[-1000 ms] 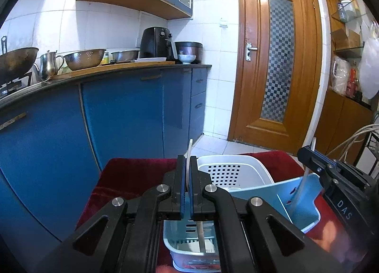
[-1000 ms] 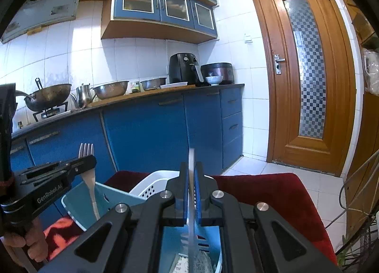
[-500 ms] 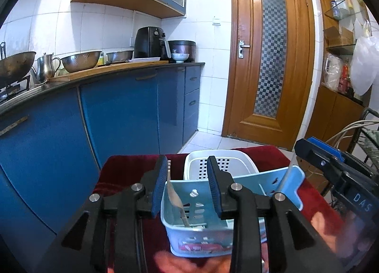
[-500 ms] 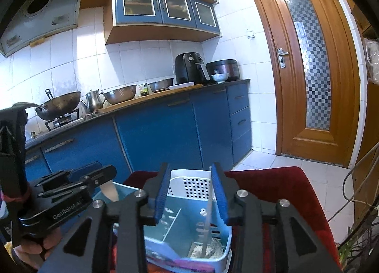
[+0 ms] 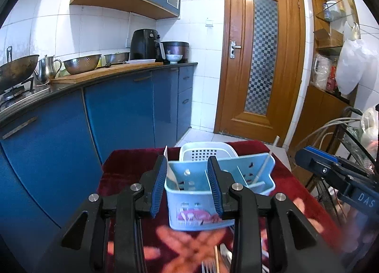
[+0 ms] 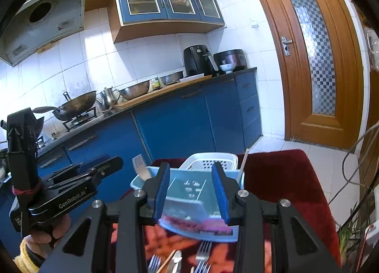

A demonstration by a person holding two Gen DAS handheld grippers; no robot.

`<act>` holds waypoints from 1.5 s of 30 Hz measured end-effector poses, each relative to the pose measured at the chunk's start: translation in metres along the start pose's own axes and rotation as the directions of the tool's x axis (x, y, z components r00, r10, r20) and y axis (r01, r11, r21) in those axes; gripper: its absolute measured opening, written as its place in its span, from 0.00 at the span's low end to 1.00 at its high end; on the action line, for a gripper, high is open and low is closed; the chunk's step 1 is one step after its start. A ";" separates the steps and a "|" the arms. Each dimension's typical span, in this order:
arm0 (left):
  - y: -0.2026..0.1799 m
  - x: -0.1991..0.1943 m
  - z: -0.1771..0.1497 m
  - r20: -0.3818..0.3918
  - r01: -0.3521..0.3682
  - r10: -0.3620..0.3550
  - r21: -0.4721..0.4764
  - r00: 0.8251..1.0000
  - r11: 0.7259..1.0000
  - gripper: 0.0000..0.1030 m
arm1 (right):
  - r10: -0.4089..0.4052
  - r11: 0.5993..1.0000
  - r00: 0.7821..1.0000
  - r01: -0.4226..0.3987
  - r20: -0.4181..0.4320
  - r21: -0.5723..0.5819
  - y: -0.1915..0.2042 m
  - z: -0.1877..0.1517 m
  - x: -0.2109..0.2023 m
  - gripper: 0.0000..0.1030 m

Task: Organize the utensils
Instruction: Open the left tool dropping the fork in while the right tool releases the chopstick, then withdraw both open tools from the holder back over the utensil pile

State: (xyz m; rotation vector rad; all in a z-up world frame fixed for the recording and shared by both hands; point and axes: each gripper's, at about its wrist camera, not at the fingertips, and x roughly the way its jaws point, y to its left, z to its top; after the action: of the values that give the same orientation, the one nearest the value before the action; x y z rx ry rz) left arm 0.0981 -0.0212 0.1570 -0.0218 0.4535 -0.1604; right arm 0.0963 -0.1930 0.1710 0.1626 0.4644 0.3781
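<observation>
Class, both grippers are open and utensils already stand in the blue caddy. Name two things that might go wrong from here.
1. The fork and thin stick stand leaning above the rim of the blue caddy; a knock from the left gripper might tip them out.
2. Loose forks lie close together on the red cloth; the right gripper may grab two.

White lettering "GenRobot.AI" on black body of left gripper point(image 6: 73, 179), seen from right wrist view. White letters "DAS" on black body of right gripper point(image 5: 336, 175), seen from left wrist view; further letters cut off at frame edge. Print on blue caddy point(image 5: 199, 216) front pictorial, no words legible.
</observation>
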 end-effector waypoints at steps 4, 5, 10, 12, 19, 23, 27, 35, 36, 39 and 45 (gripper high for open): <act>0.001 -0.019 -0.007 -0.022 -0.008 0.008 0.007 1.000 1.000 0.35 | -0.007 1.000 0.998 0.007 -0.060 0.006 0.006 -0.007 -0.009 0.38; 0.002 -0.024 -0.009 -0.029 -0.009 0.009 0.006 1.000 1.000 0.35 | -0.011 1.000 0.997 0.011 -0.070 0.005 0.007 -0.010 -0.011 0.38; 0.006 -0.043 -0.019 -0.064 -0.011 0.011 0.005 0.998 1.000 0.35 | -0.021 1.000 0.992 0.022 -0.124 0.012 0.010 -0.022 -0.022 0.38; 0.007 -0.049 -0.026 -0.080 -0.010 0.011 0.004 0.997 1.000 0.35 | -0.025 1.000 0.989 0.027 -0.144 0.013 0.011 -0.027 -0.026 0.38; 0.010 -0.054 -0.058 -0.159 0.004 -0.005 -0.010 0.987 1.000 0.35 | -0.063 0.998 0.974 0.058 -0.216 -0.026 0.016 -0.048 -0.035 0.38; 0.012 -0.049 -0.076 -0.204 0.014 -0.019 -0.022 0.979 1.000 0.35 | -0.080 0.997 0.965 0.071 -0.251 -0.045 0.016 -0.062 -0.038 0.38; 0.013 -0.042 -0.092 -0.249 0.028 -0.035 -0.031 0.968 0.999 0.35 | -0.092 0.995 0.955 0.081 -0.283 -0.049 0.013 -0.076 -0.040 0.38; 0.002 -0.020 -0.121 -0.341 0.022 -0.027 -0.019 0.940 1.000 0.35 | -0.112 0.994 0.929 0.101 -0.352 -0.048 0.006 -0.103 -0.035 0.38; 0.001 -0.017 -0.123 -0.350 0.024 -0.029 -0.020 0.936 1.000 0.35 | -0.113 0.994 0.927 0.103 -0.359 -0.046 0.004 -0.106 -0.034 0.38; -0.001 -0.008 -0.131 -0.379 0.032 -0.040 -0.029 0.924 0.999 0.35 | -0.122 0.993 0.918 0.114 -0.378 -0.044 -0.001 -0.114 -0.030 0.38; 0.001 0.008 -0.143 -0.426 0.061 -0.088 -0.077 0.900 0.995 0.35 | -0.129 0.991 0.902 0.129 -0.412 -0.027 -0.010 -0.127 -0.022 0.38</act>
State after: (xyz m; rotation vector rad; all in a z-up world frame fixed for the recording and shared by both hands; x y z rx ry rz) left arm 0.0424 -0.0192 0.0246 -0.0656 0.9011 -0.2280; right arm 0.0220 -0.2020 0.0659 0.0500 0.8910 0.2804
